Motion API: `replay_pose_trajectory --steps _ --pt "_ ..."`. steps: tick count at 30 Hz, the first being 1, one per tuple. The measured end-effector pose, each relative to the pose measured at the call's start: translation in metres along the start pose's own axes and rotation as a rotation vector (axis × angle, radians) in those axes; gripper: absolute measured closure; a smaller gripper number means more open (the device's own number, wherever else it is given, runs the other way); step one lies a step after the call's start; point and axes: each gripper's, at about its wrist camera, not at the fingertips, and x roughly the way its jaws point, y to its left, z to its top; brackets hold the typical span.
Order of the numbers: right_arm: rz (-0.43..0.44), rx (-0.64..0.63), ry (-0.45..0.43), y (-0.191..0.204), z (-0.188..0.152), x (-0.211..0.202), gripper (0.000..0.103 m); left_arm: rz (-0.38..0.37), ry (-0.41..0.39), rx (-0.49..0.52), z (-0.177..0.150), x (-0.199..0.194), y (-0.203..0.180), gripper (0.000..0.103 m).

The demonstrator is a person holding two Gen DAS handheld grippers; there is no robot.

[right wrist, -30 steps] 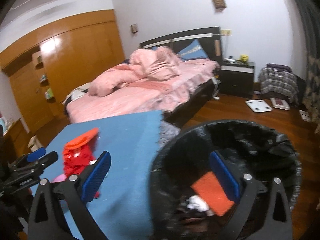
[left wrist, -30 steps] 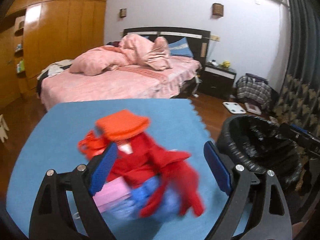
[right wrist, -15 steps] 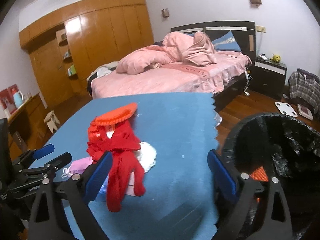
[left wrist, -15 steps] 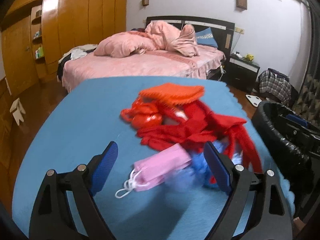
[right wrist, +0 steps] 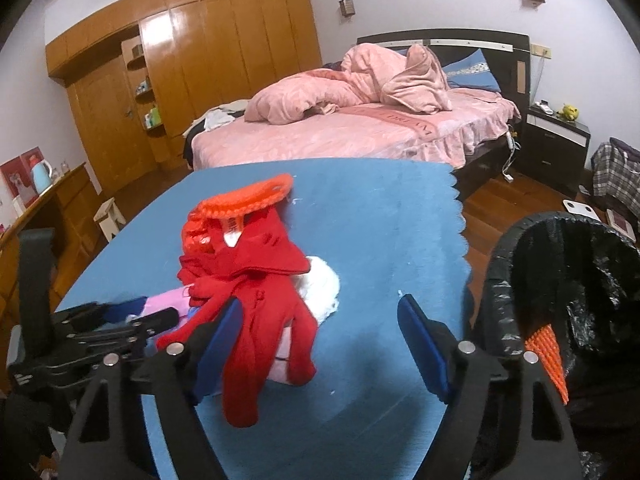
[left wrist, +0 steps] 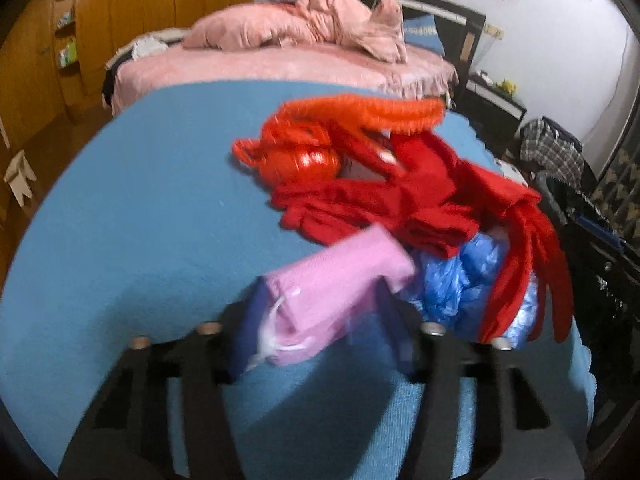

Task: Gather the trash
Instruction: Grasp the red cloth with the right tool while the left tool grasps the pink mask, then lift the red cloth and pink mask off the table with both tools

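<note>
With its jaws just closing around the flat pink pleated face mask (left wrist: 336,280) at the near edge of the litter pile on the blue cloth-covered table (left wrist: 132,208), the left gripper (left wrist: 320,332) should pinch the mask alone, clear of the crumpled blue plastic bag (left wrist: 452,280), while the right gripper (right wrist: 320,340) hangs open and empty.

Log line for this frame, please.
phase: picking trash | left hand-held gripper: closing around pink mask | right hand-held gripper: open, empty | bin: right of table

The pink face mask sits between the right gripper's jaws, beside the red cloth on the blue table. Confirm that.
Wrong gripper: the pink face mask sits between the left gripper's jaws, as the left wrist view shows. It does lie beside the red cloth on the blue table.
</note>
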Motion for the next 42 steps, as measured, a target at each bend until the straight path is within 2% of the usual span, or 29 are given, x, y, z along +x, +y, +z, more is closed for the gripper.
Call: replay_pose_trajectory --steps 1,3,6,14,17,19,22,26,33,38,39,41,42 --pt "0.003 -0.003 0.000 0.001 0.000 0.001 0.027 -0.004 0.002 -0.005 0.000 0.001 0.000 0.065" --pt "0.010 -0.008 -0.003 0.003 0.002 0.002 0.027 -0.021 -0.005 -0.026 0.000 0.000 0.005 0.079" --pt "0.022 -0.010 -0.008 0.006 0.006 0.004 0.028 -0.030 -0.026 -0.042 -0.001 -0.006 0.007 0.088" --pt "0.052 -0.022 0.029 0.013 0.009 0.021 0.040 -0.025 -0.093 -0.055 0.007 -0.028 0.001 0.091" --pt "0.081 -0.009 0.062 0.013 0.007 0.030 0.053 -0.019 -0.112 -0.045 0.009 -0.036 -0.002 0.091" --pt "0.108 -0.006 0.071 0.014 0.006 0.031 0.067 -0.023 -0.122 -0.046 0.011 -0.040 -0.003 0.091" --pt "0.147 -0.019 0.074 0.017 0.007 0.028 0.081 -0.019 -0.132 -0.034 0.013 -0.045 -0.005 0.091" --pt "0.178 -0.023 0.049 0.020 0.011 0.016 0.084 -0.021 -0.150 -0.027 0.016 -0.055 -0.012 0.091" --pt "0.184 -0.015 -0.007 0.017 0.023 -0.007 0.084 -0.027 -0.182 -0.017 0.024 -0.069 -0.021 0.091" --pt "0.151 -0.016 0.041 0.012 0.019 0.001 0.083 -0.036 -0.187 -0.003 0.026 -0.070 -0.029 0.091" --pt "0.148 -0.012 0.056 0.011 0.017 0.004 0.080 -0.037 -0.185 -0.002 0.025 -0.070 -0.030 0.091" --pt "0.131 -0.003 0.070 0.007 0.012 0.007 0.079 -0.038 -0.180 -0.001 0.024 -0.068 -0.030 0.091" --pt "0.126 -0.001 0.071 0.005 0.013 0.007 0.074 -0.039 -0.177 -0.002 0.023 -0.067 -0.030 0.091"
